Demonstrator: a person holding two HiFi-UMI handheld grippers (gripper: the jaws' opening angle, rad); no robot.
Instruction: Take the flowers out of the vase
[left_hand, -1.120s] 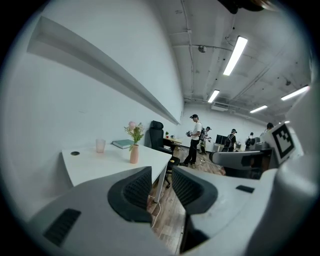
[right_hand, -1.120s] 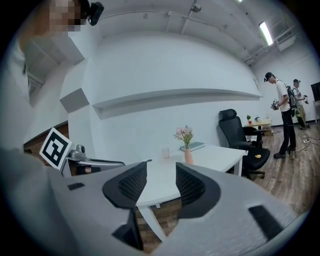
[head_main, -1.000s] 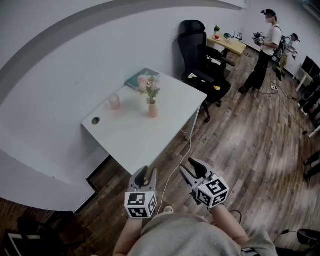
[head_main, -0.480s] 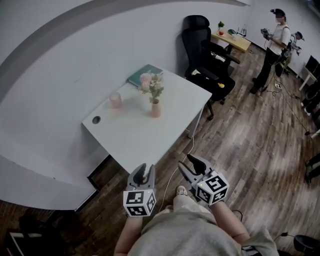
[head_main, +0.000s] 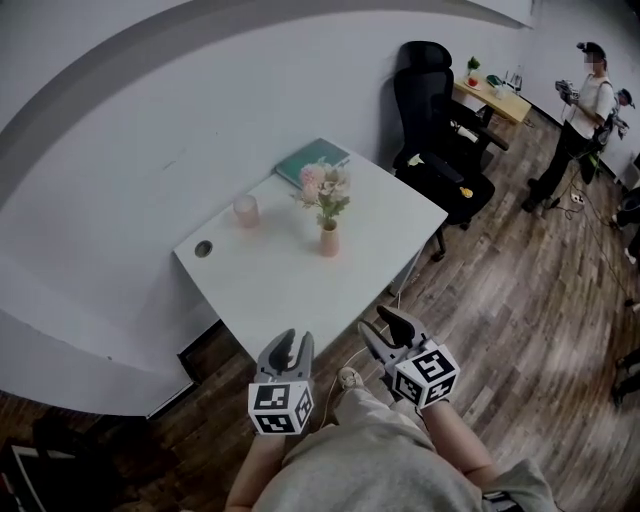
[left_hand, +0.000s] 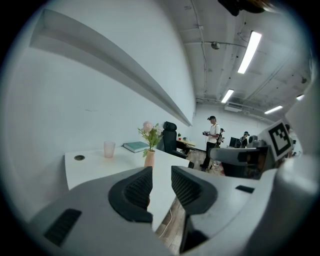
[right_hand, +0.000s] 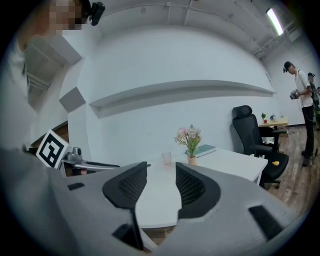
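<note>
the left gripper (head_main: 286, 347) hangs at six o'clock from the white table (head_main: 290, 295), its fingers a little apart with nothing between them. on the table a pink cup (head_main: 246, 211) stands at ten o'clock from the pink vase (head_main: 329, 241). the flowers (head_main: 324, 187) stand in the vase, well apart from both grippers. the right gripper (head_main: 384, 326) has its fingers apart and holds nothing. a black chair (head_main: 440, 110) stands at two o'clock from the table

My right gripper (right_hand: 161, 169) hung w/ jaws apart, nothing btwn them. Beyond: white table (right_hand: 230, 162), flowers (right_hand: 189, 135) upright in pink vase (right_hand: 192, 160), cup (right_hand: 166, 158) just left, book (right_hand: 202, 149) behind.
</note>
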